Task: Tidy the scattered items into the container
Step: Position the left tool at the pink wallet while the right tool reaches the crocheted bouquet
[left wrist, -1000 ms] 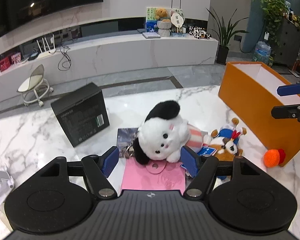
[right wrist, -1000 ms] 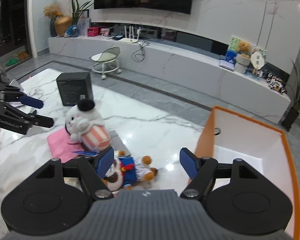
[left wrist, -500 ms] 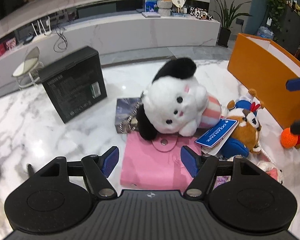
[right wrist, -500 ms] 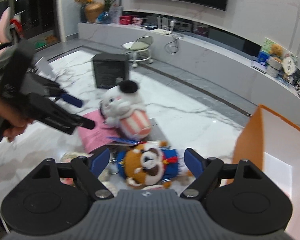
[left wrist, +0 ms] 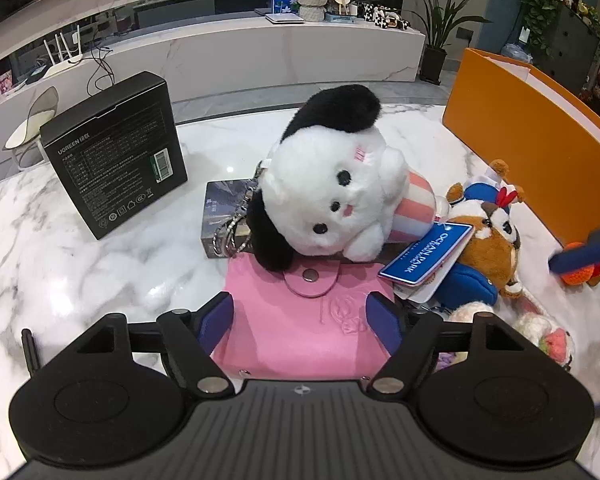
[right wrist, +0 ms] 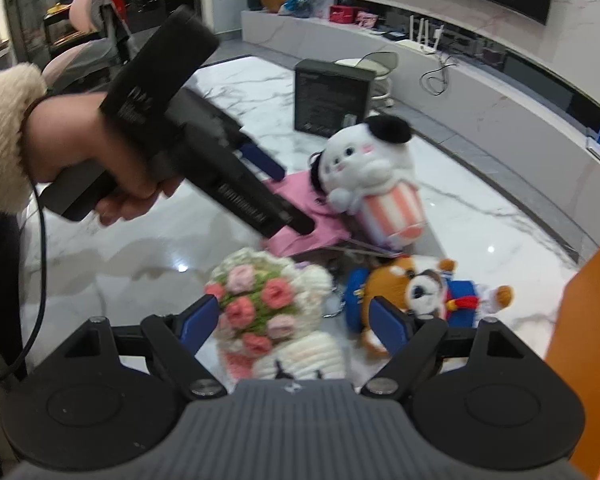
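In the left wrist view my left gripper (left wrist: 302, 318) is open, its blue pads either side of a pink snap pouch (left wrist: 304, 320) lying on the marble table. A white and black plush (left wrist: 332, 184) lies on the pouch's far end. A brown raccoon plush (left wrist: 488, 236) with a blue tag lies to the right. The orange box (left wrist: 520, 140) stands at the right. In the right wrist view my right gripper (right wrist: 296, 326) is open above a crocheted flower bouquet (right wrist: 260, 300), with the raccoon plush (right wrist: 412, 292) by its right pad. The left gripper (right wrist: 276, 188) shows over the pouch (right wrist: 304, 196).
A black carton (left wrist: 116, 152) stands at the back left of the table. A dark flat booklet (left wrist: 224, 212) lies under the white plush. An orange crocheted ball (left wrist: 578, 270) sits against the orange box (right wrist: 584, 320). A long white media bench runs behind the table.
My left gripper moved forward and down until its pads straddle the pink pouch. My right gripper swung left and down over the flower bouquet. Both stayed open.
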Demonstrator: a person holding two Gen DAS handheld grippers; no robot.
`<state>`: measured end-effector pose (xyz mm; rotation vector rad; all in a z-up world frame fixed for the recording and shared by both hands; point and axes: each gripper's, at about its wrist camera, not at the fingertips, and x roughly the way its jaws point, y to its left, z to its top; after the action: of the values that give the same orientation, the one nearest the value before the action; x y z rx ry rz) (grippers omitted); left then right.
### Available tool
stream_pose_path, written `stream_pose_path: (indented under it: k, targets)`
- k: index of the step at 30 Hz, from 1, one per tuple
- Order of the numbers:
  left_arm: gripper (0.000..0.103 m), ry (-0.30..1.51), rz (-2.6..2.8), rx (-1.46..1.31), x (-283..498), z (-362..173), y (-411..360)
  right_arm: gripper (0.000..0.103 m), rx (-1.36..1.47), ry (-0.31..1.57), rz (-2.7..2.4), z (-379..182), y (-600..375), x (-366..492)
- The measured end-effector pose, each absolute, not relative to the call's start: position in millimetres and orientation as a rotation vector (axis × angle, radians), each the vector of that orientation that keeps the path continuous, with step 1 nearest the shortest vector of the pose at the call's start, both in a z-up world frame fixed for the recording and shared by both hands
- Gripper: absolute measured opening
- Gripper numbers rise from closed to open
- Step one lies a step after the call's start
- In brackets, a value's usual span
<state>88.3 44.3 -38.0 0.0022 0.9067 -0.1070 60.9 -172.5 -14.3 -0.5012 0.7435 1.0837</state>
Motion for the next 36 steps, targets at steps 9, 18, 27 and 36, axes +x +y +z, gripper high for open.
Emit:
stream_pose_path:
  k: [9,18,27,36]
  targets:
    - [0.090,0.965,-0.108,-0.232,98.2,-53.3,77.9,0.084,-0.531,0.789,1.106,-35.5,-164.4,56.7]
    - [0.090,1.157,-0.312,-0.082,77.9,-47.9,45.3,0.084,-0.582,0.838,1.145,-43.5,-163.7,52.6]
    - [0.087,1.011,-0.258,0.196,66.8,-31.4,36.7,0.084,-0.611,0.847,1.142,-46.2,-165.8,51.0]
    - [0.093,0.909,-0.488,0.456,69.3,-54.3,3.5,0.084,-0.607,0.857,1.134,-48.2,-163.3,54.1]
